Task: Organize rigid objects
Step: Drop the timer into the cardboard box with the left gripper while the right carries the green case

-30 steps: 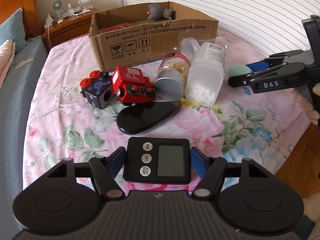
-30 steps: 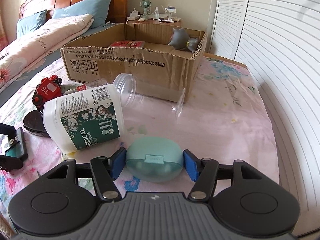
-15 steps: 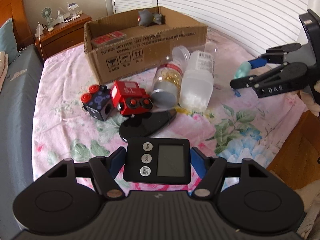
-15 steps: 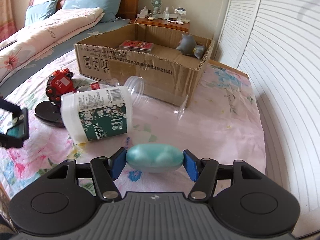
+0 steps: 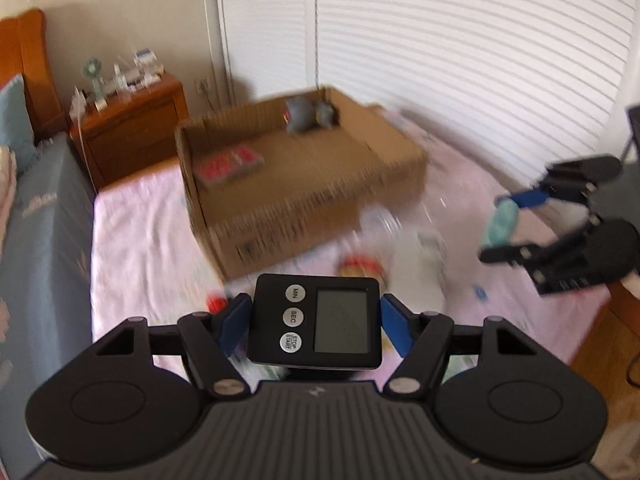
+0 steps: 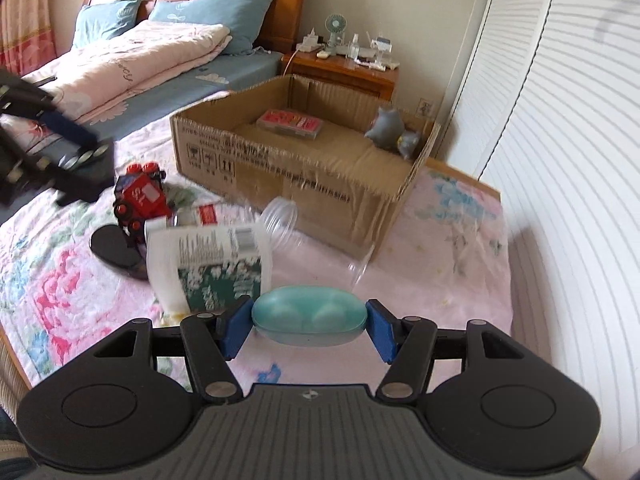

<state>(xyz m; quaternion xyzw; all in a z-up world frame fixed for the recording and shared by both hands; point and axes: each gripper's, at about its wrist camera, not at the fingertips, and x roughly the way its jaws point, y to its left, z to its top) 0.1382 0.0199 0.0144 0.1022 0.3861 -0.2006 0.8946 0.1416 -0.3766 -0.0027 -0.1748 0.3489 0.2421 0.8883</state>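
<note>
My left gripper (image 5: 316, 322) is shut on a black digital timer (image 5: 320, 322), held in the air in front of the open cardboard box (image 5: 320, 208). My right gripper (image 6: 308, 322) is shut on a teal oval case (image 6: 308, 316), also lifted above the bed. The box (image 6: 288, 168) holds a red flat pack (image 6: 290, 122) and a grey plush toy (image 6: 390, 130). On the bed lie a white medical bottle (image 6: 208, 264), a red toy train (image 6: 140, 198), a black oval case (image 6: 114, 250) and a clear jar (image 6: 280, 220).
The flowered bedspread (image 6: 440, 248) covers the bed. A wooden nightstand (image 5: 132, 132) with a small fan stands behind the box. Slatted white doors (image 6: 560, 160) run along the right. Pillows and a folded quilt (image 6: 132, 64) lie far left.
Both grippers have risen from the bed with their objects and moved toward the box. The left view now looks down into the box and is blurred by motion.
</note>
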